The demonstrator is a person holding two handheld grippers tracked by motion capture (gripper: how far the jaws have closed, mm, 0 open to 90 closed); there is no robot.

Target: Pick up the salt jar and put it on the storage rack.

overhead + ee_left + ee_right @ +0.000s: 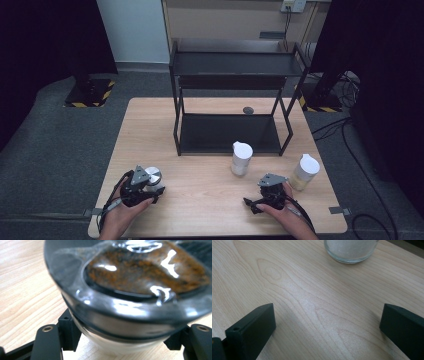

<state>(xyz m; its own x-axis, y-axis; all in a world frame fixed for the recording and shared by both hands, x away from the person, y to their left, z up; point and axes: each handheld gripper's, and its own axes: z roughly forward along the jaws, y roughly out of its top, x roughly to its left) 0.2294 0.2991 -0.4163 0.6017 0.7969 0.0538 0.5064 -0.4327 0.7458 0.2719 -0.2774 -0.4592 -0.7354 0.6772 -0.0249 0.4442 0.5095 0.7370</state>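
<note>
A spice jar point(130, 290) is clamped between the jaws of the left gripper point(142, 187) at the table's point(200, 200) near-left corner — upright, with the black rack point(230, 132) lying ahead and rightward. The right gripper point(267, 197) is held wide open — nothing gripped.

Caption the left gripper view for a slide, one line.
Left gripper jaws shut on a clear-lidded spice jar of brown powder, over the wooden table.

A lab: black curtains point(40, 35), hazard-striped stand base point(90, 92), lone wooden table point(210, 200).
</note>
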